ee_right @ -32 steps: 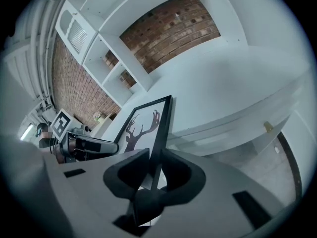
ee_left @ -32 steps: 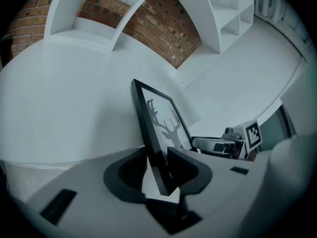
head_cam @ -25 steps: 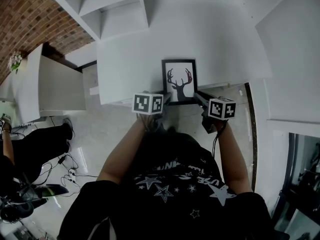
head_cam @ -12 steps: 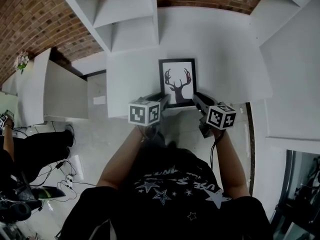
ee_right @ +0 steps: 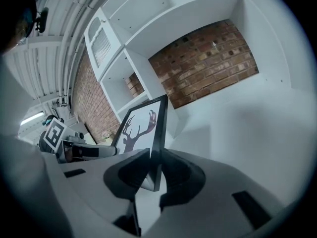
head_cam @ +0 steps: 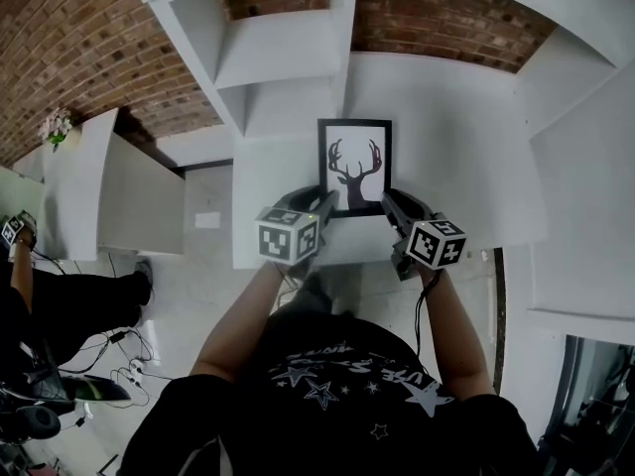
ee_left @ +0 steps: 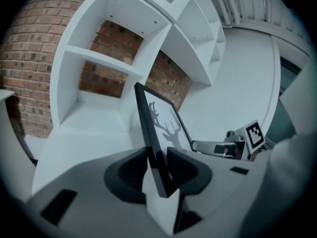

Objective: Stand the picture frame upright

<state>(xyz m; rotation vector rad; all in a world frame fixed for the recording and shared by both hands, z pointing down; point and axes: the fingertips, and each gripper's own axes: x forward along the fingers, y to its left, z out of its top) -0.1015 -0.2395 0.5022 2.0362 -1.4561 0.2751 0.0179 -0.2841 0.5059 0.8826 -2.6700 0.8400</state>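
The white shelf unit's (head_cam: 283, 67) open compartments sit at 12 o'clock from the picture frame (head_cam: 354, 167), brick wall (head_cam: 89, 48) showing behind them; your left gripper (head_cam: 319, 206) clamps the frame's edge at 7 o'clock, your right gripper (head_cam: 390, 204) at 5 o'clock; you hold the frame over the white table (head_cam: 446, 137), deer print facing you.

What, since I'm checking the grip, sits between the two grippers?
The picture frame, seen in the head view: the left gripper is shut on its left edge, the right gripper on its right edge.
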